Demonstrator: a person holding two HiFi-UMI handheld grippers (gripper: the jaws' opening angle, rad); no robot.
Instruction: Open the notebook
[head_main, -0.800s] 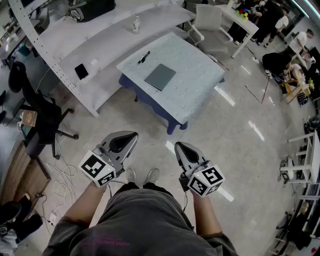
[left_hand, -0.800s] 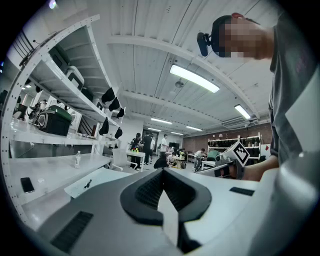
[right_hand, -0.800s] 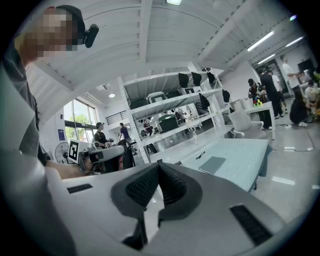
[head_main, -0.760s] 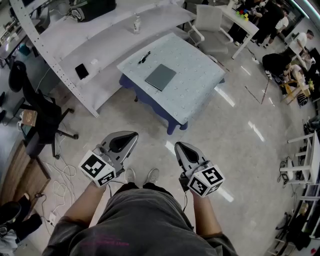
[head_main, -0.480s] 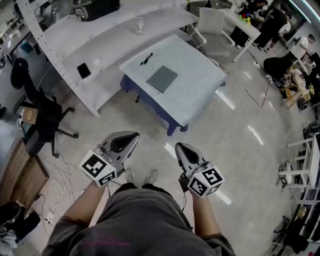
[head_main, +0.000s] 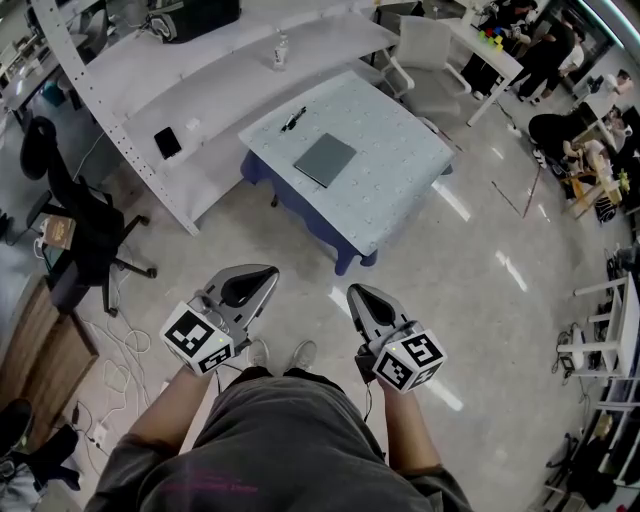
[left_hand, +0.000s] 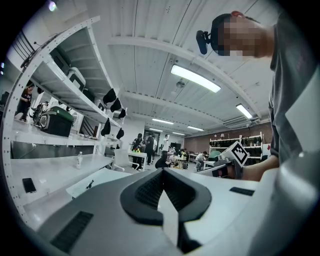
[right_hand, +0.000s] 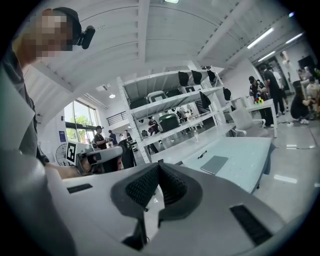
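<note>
Head view, closed grey notebook (head_main: 324, 159), flat, left gripper (head_main: 266, 272) and right gripper (head_main: 353, 291) closed, empty

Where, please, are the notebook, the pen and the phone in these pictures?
notebook (head_main: 325, 159), head view, middle of its cover.
pen (head_main: 292, 117), head view, middle of its barrel.
phone (head_main: 167, 142), head view, middle of its dark face.

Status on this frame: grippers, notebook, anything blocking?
Left gripper and right gripper both shut, empty, held at waist. Notebook closed on the table, untouched, some way ahead. Pen lies apart; nothing on the cover.
</note>
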